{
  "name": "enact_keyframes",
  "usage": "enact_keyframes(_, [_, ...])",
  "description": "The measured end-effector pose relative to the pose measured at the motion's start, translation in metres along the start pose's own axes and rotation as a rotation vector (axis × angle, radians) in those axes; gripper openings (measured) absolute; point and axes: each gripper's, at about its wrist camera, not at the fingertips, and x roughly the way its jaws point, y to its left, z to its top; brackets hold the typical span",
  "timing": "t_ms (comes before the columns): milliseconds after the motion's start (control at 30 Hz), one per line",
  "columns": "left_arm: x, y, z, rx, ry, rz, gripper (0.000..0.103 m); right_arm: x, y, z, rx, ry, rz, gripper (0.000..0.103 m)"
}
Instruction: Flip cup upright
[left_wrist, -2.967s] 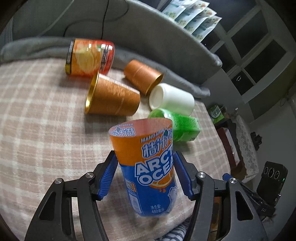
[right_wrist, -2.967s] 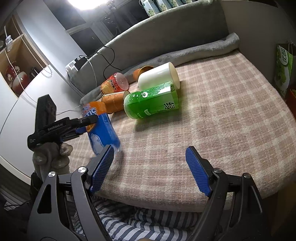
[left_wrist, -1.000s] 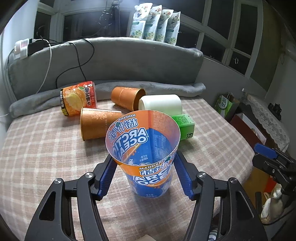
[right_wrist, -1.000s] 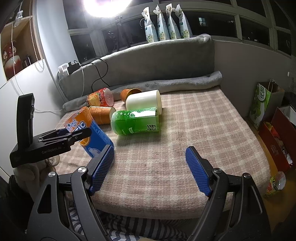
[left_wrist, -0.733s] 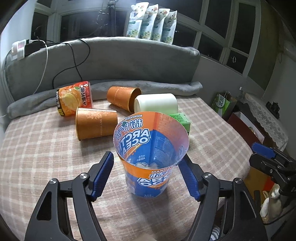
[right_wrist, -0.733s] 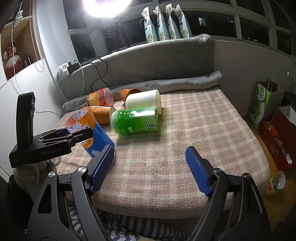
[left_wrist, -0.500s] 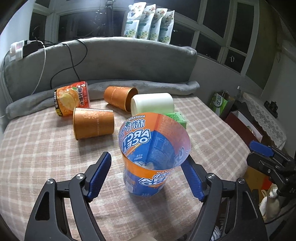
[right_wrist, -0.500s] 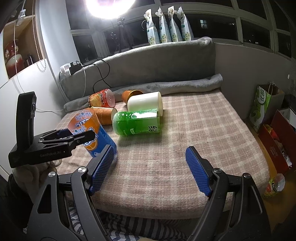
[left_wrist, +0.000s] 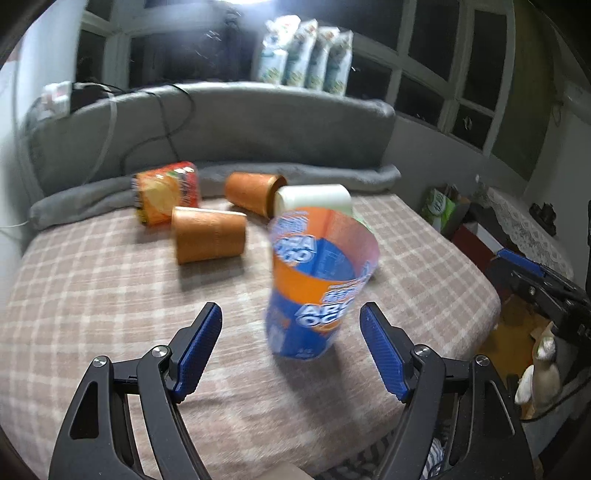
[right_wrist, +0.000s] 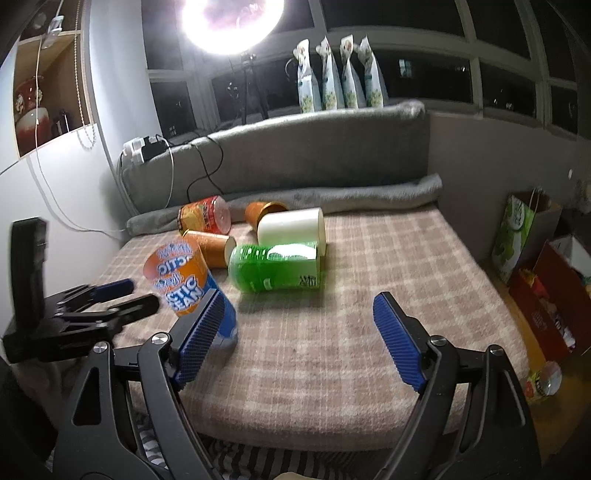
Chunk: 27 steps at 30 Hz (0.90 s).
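The orange and blue Arctic Ocean cup (left_wrist: 317, 284) stands mouth up on the checked cover, leaning a little and blurred; it also shows in the right wrist view (right_wrist: 184, 280). My left gripper (left_wrist: 291, 349) is open and empty, its blue pads apart from the cup, which sits just ahead between them. It shows in the right wrist view (right_wrist: 125, 295) at the left. My right gripper (right_wrist: 299, 338) is open and empty over the cover's near edge, right of the cup.
Lying on their sides behind: two orange cups (left_wrist: 208, 240) (left_wrist: 253, 192), a white cup (left_wrist: 314, 197), a green cup (right_wrist: 275, 271) and a red-orange noodle cup (left_wrist: 166, 195). A grey cushion (left_wrist: 221, 122) borders the back. Bags and boxes (right_wrist: 546, 266) stand on the floor at right.
My left gripper has opened wide, let go of the cup and drawn back. The cup now stands free on the cover, mouth up. My right gripper has stayed open.
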Motion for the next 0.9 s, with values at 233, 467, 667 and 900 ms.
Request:
enact_keyframes(233, [-0.056,0.017,-0.003,-0.056,-0.211,0.133,0.077,-0.004,0.018,0.009,-0.038,-0.075,-0.049,0.093])
enact_keyframes(467, [-0.107,0.025,-0.005,-0.093,-0.416,0.277,0.077,-0.015,0.035,0.015,-0.096,-0.185,-0.135,0.096])
enact_keyframes(667, [-0.126,0.023,-0.01,-0.083,-0.506,0.346,0.084,-0.019,0.036,0.017,-0.079,-0.231,-0.163,0.099])
enact_keyframes(900, [-0.131,0.015,-0.01,-0.044,-0.535,0.38,0.084,-0.025,0.035,0.019,-0.071,-0.272,-0.184,0.103])
